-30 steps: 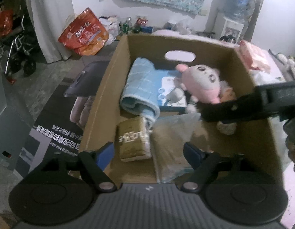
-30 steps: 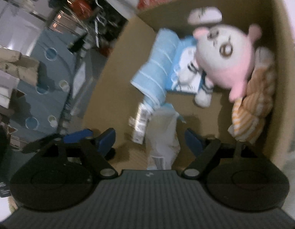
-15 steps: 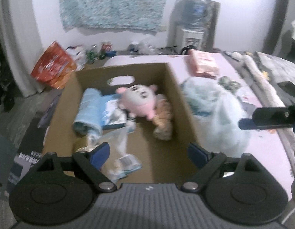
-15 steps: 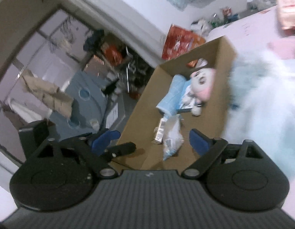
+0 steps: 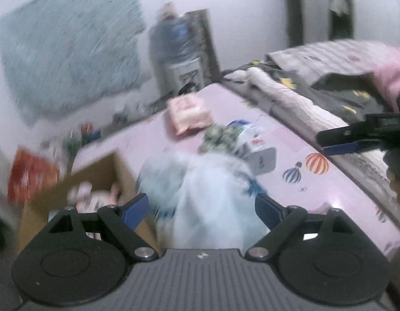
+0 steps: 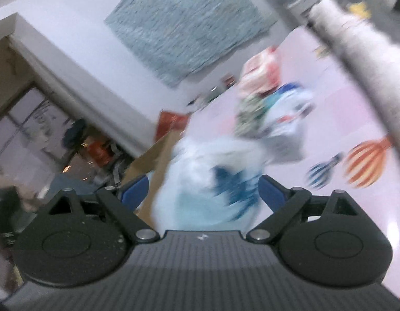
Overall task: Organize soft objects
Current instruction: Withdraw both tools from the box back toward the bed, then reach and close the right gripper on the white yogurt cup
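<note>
A pale blue, plastic-wrapped soft bundle (image 5: 207, 186) lies on the pink mat (image 5: 337, 181), right beside the cardboard box (image 5: 101, 171). My left gripper (image 5: 201, 207) is open, and the bundle fills the gap just ahead of its blue pads without being pinched. My right gripper (image 6: 202, 191) is also open, over the same bundle (image 6: 207, 181); in the left wrist view it shows at the right edge (image 5: 321, 142). A pink plush (image 5: 96, 197) lies in the box. Both views are motion-blurred.
Beyond the bundle lie a floral cloth lump (image 5: 218, 137), a grey-white pouch (image 5: 262, 160) and a pink package (image 5: 189, 114). Rolled bedding (image 5: 303, 98) borders the mat on the right. A water dispenser (image 5: 179, 51) and a red bag (image 5: 29, 171) stand by the wall.
Both grippers have swung away from inside the box, rightward over the mat, and now face the pale blue bundle. Both jaws stand wider than a second ago.
</note>
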The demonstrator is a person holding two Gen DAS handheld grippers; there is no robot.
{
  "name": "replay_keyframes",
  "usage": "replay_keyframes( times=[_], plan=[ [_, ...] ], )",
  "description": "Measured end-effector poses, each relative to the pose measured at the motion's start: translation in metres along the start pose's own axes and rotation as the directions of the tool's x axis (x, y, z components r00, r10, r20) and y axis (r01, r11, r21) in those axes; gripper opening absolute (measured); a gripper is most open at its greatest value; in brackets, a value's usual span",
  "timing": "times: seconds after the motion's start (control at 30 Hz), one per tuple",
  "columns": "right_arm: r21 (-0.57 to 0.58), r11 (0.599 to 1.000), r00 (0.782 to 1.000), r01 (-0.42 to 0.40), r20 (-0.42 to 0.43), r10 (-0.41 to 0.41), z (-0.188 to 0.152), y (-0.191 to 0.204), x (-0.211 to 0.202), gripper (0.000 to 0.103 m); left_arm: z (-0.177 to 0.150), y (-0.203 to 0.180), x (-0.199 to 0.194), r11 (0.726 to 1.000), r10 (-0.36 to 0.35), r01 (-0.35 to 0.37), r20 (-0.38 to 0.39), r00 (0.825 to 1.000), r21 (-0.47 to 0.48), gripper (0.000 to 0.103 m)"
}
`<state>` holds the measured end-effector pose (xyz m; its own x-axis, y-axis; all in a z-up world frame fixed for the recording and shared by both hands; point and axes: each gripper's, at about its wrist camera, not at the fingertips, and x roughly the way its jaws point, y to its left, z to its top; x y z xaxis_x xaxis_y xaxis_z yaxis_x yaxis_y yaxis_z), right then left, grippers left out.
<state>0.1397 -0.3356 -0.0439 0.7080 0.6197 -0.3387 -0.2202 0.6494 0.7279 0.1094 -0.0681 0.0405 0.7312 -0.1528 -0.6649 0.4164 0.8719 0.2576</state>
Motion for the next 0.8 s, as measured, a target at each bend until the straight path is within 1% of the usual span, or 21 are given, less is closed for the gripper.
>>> replay_keyframes(
  times=[0.07,0.13,0.23,0.3,0.33,0.4,0.47,0.57,0.67,0.7,0.77,0.8],
  plan=[
    [-0.034,0.999,0.999,0.031,0.012,-0.030,0.004,-0.016,0.005,0.092,0.012,-0.018,0.017,0.998,-0.002,0.001,0.011,1.000,0.069,0.088],
    [-0.079,0.995,0.998,0.057,0.002,-0.057,0.009,-0.027,0.015,0.090,0.023,-0.038,0.035,0.991,-0.009,0.009,0.005,1.000,0.137,0.086],
    [-0.157,0.983,0.995,0.094,-0.012,-0.098,0.016,-0.038,0.040,0.082,0.035,-0.063,0.069,0.973,-0.022,0.027,-0.024,0.999,0.227,0.082],
    [-0.199,0.973,0.992,0.116,-0.022,-0.123,0.020,-0.041,0.056,0.074,0.040,-0.074,0.090,0.962,-0.036,0.049,-0.053,0.998,0.268,0.077],
    [-0.218,0.969,0.991,0.118,-0.035,-0.129,0.021,-0.044,0.066,0.071,0.042,-0.078,0.099,0.957,-0.040,0.056,-0.063,0.997,0.285,0.076],
    [-0.239,0.963,0.989,0.122,-0.049,-0.137,0.023,-0.051,0.082,0.059,0.047,-0.086,0.121,0.950,-0.038,0.063,-0.088,0.995,0.307,0.070],
    [-0.243,0.963,0.988,0.117,-0.069,-0.137,0.026,-0.058,0.092,0.052,0.051,-0.090,0.140,0.942,-0.039,0.076,-0.118,0.992,0.327,0.065],
    [-0.237,0.966,0.988,0.100,-0.093,-0.125,0.028,-0.070,0.104,0.048,0.055,-0.096,0.166,0.931,-0.033,0.089,-0.160,0.987,0.353,0.056],
    [-0.229,0.970,0.989,0.086,-0.098,-0.111,0.030,-0.079,0.111,0.046,0.056,-0.099,0.188,0.923,-0.021,0.098,-0.205,0.979,0.373,0.046],
    [-0.224,0.972,0.990,0.078,-0.098,-0.102,0.030,-0.082,0.112,0.045,0.057,-0.100,0.194,0.921,-0.021,0.105,-0.221,0.975,0.375,0.043],
    [-0.205,0.977,0.992,0.061,-0.097,-0.083,0.031,-0.088,0.114,0.043,0.057,-0.101,0.206,0.918,-0.020,0.117,-0.250,0.968,0.378,0.041],
    [-0.194,0.980,0.993,0.053,-0.098,-0.073,0.032,-0.091,0.115,0.040,0.057,-0.102,0.211,0.918,-0.017,0.119,-0.262,0.965,0.378,0.039]
  ],
)
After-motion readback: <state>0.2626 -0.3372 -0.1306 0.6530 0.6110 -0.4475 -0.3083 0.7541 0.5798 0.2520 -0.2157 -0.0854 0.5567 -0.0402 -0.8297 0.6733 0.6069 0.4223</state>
